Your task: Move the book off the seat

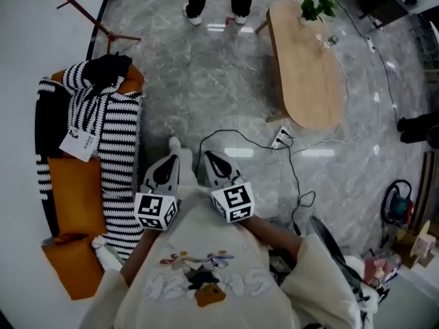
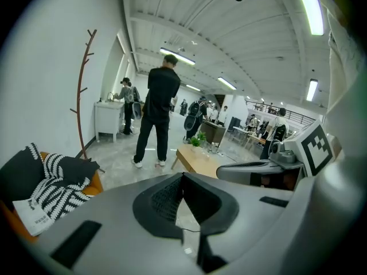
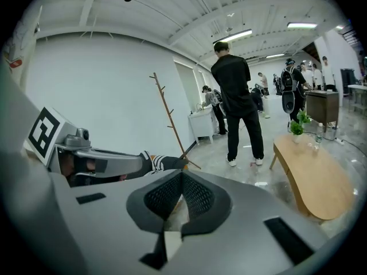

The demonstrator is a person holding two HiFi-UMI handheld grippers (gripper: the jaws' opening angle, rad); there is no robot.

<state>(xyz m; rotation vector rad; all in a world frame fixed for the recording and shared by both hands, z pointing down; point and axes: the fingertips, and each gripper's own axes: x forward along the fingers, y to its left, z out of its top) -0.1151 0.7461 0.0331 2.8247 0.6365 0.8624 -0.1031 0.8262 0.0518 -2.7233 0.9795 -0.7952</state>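
Task barely begun. You held the left gripper (image 1: 173,146) and right gripper (image 1: 206,157) side by side at lower centre, both with jaws closed on nothing. The book (image 1: 79,143), probably that white booklet, lay on the striped blanket (image 1: 120,136) over the orange seat (image 1: 75,190) at far left, untouched. The reach, grasp and lift-off were all left to do.

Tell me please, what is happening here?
A person holds the left gripper and the right gripper side by side over the floor, both shut and empty. The white book lies on the orange seat, by the striped blanket. Neither gripper touches it.
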